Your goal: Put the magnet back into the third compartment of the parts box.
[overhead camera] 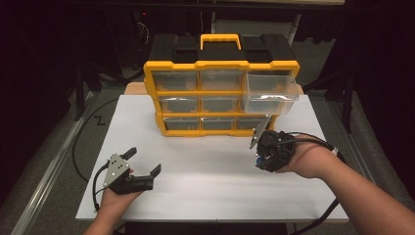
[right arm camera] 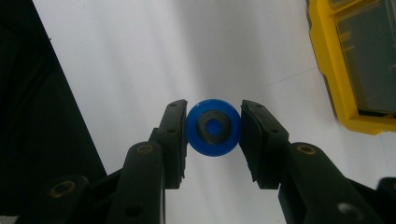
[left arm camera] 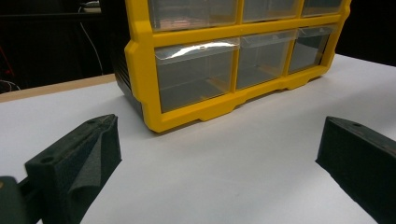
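Blue round plastic wheel (right arm camera: 213, 127) sits pinched by right gripper (right arm camera: 213, 128), frame centre, presumably for the pulled-out clear drawer (overhead camera: 271, 94) of the yellow organiser (overhead camera: 221, 93); left gripper (overhead camera: 145, 161) idles spread, lower left.

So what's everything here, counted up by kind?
Yellow drawer cabinet: 1
Clear drawers: 9, the top right drawer pulled out
Blue round piece: 1, in the right gripper
Grippers: 2, counting the left gripper
Total: 13
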